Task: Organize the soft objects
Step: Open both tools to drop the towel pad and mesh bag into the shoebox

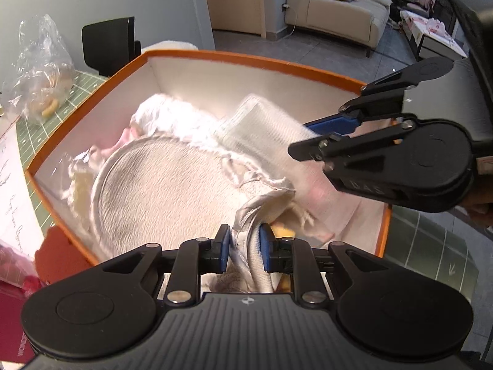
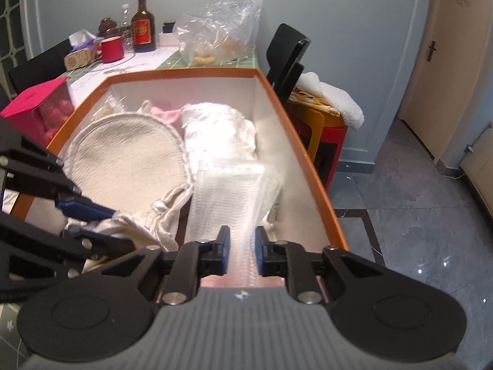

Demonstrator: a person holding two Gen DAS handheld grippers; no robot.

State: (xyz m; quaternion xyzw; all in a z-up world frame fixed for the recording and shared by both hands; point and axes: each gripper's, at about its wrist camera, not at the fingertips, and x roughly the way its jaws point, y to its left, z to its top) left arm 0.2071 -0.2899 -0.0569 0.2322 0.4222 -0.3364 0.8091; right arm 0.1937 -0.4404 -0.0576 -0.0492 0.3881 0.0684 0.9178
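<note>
Raised letters "D A S" on black housing of right tool (image 1: 314, 137), left wrist view. Partial vertical white lettering, "WONDER…", on red box (image 1: 12, 317) at lower left edge; remainder cut off. Handwriting on white paper (image 1: 12, 185) at left: illegible. Red label on brown bottle (image 2: 143, 26), right wrist view: characters too small to read.

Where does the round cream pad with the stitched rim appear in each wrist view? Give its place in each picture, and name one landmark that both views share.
Left wrist view: the round cream pad lies left of centre in the box, just beyond the left claw.
Right wrist view: it lies left of centre, beside the folded white cloth that the right claw grips.
Shared landmark: the orange box rim.
</note>
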